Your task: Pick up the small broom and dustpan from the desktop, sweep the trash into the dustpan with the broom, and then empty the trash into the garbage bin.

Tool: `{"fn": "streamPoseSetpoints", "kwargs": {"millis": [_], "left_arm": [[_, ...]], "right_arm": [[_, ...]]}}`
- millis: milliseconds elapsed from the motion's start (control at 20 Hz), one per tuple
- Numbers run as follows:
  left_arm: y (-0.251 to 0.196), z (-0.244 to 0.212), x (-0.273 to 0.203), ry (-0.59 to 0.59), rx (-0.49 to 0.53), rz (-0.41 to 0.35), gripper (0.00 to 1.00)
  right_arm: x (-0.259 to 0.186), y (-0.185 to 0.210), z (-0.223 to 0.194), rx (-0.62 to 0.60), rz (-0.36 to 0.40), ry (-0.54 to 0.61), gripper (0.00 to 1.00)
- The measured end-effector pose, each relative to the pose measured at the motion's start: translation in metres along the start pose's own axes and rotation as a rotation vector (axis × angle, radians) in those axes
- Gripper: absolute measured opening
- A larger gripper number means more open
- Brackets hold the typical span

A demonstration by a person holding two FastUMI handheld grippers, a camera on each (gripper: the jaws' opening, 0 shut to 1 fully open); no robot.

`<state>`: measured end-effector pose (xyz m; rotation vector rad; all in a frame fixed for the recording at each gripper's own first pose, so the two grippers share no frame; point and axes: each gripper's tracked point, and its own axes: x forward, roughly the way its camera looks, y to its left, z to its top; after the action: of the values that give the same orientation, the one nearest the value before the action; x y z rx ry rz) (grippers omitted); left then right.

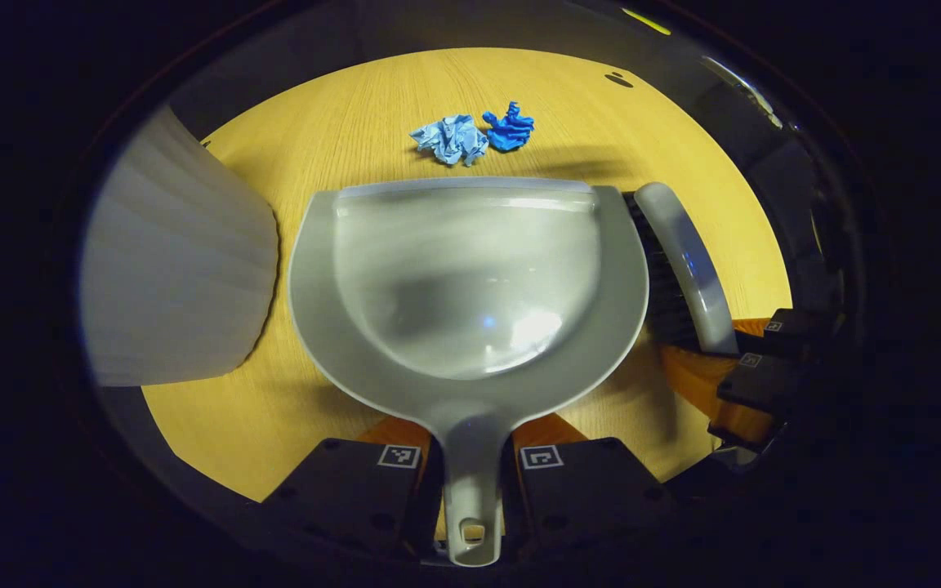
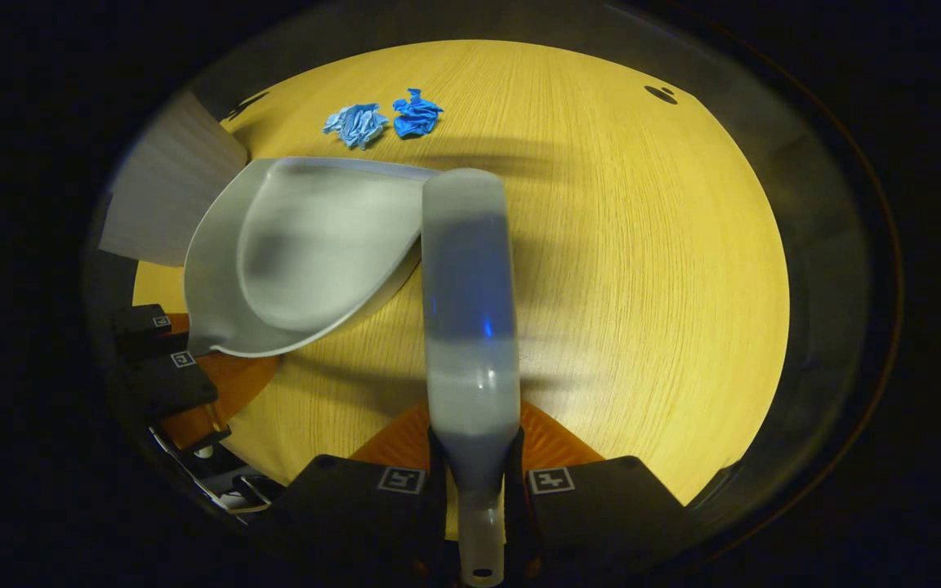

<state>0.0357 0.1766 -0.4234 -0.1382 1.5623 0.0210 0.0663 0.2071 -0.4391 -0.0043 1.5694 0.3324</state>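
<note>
**Both tools in hand, sweeping not begun**

My left claw (image 1: 470, 490) is clamped on the handle of the dustpan (image 1: 470, 278), and my right claw (image 2: 474, 490) grips the handle of the small broom (image 2: 470, 310). So I judge the pick-up done. The pan's scoop looks empty, and the two crumpled blue scraps of trash (image 1: 470, 135) lie on the desk (image 1: 340, 131) just beyond its front lip, touching each other. Sweeping and emptying are all left. The pale ribbed garbage bin (image 1: 176, 261) stands to the left of the pan, near it. The desk is light wood grain, round-looking through the lens, with a small dark mark far off. The booth around it is dim.
</note>
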Motion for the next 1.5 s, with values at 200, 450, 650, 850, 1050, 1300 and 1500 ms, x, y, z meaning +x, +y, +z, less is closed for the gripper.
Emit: {"fn": "streamPoseSetpoints", "kwargs": {"millis": [200, 450, 650, 850, 1050, 1300, 1500], "left_arm": [[0.007, -0.018, -0.003, 0.011, 0.074, -0.017, 0.28], [0.018, -0.032, -0.014, 0.010, 0.089, -0.025, 0.28], [0.035, -0.035, -0.016, 0.006, 0.118, 0.029, 0.28], [0.046, -0.056, -0.009, 0.032, 0.105, 0.043, 0.28], [0.046, -0.063, -0.003, 0.033, 0.116, 0.029, 0.28], [0.046, -0.066, -0.007, 0.033, 0.125, 0.021, 0.28], [0.047, -0.068, -0.006, 0.028, 0.172, 0.012, 0.29]], "right_arm": [[-0.016, -0.031, 0.003, 0.000, -0.037, 0.014, 0.31], [-0.061, -0.053, 0.108, -0.087, -0.113, -0.159, 0.31], [-0.068, -0.056, 0.208, -0.258, -0.230, -0.268, 0.31], [-0.024, -0.043, 0.254, -0.506, -0.316, -0.198, 0.31], [0.012, -0.038, 0.248, -0.688, -0.413, -0.068, 0.31], [0.013, 0.006, 0.213, -1.027, -0.347, -0.007, 0.31], [0.004, 0.067, 0.129, -1.026, 0.026, 0.203, 0.31]]}}
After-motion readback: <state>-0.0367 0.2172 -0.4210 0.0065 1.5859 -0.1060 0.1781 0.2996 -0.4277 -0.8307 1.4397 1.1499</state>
